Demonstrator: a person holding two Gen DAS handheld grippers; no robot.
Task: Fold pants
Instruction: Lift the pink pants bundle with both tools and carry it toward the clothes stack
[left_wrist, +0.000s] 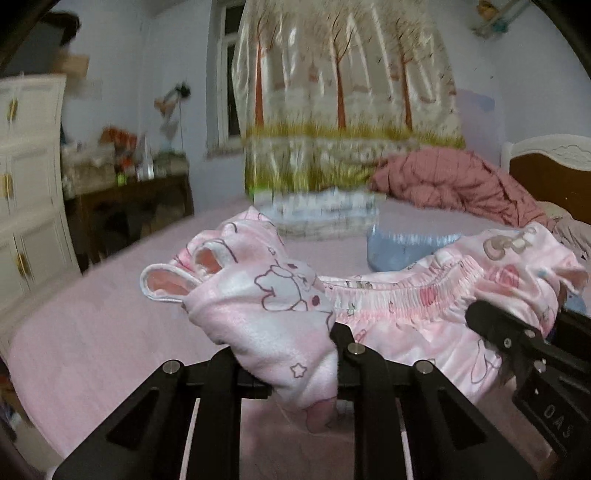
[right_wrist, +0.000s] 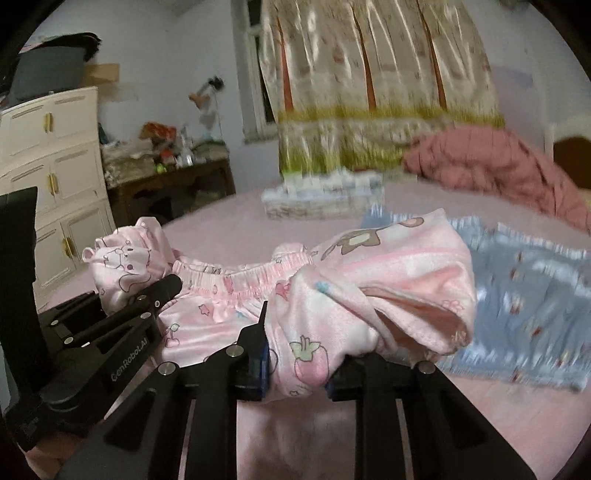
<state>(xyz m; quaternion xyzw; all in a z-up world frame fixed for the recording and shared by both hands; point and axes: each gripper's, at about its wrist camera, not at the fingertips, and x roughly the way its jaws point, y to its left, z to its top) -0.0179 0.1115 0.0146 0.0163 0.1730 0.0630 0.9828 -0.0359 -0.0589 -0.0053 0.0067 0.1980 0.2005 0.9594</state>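
Since I've got both grippers pinched onto the pink pants (left_wrist: 388, 306) at once, the waistband is stretched in a line between them, which is pretty much the point of grabbing it this way. My left gripper (left_wrist: 295, 365) is clamped down on a bunched wad of the printed fabric, jaws nearly together with cloth squeezed between them. Same story with the right gripper (right_wrist: 295, 363): narrow gap, thick fold of fabric jammed in it. From the left wrist cam I can see the right one off to the side, biting the other end of the elastic.

The pants are up off the bed (left_wrist: 92, 332), hanging between the two tools over the pink sheet, with the legs presumably drooping below where neither cam shows them. My guess is holding both waistband corners lets gravity straighten the legs before laying it down for the fold.

A blue garment (right_wrist: 524, 295) lies on the bed just beyond, and a folded stack (right_wrist: 325, 203) sits further back near the curtain (left_wrist: 343, 92). I'd want to keep the pants clear of that blue one when setting down. Background is blurry, so I can't say much else.
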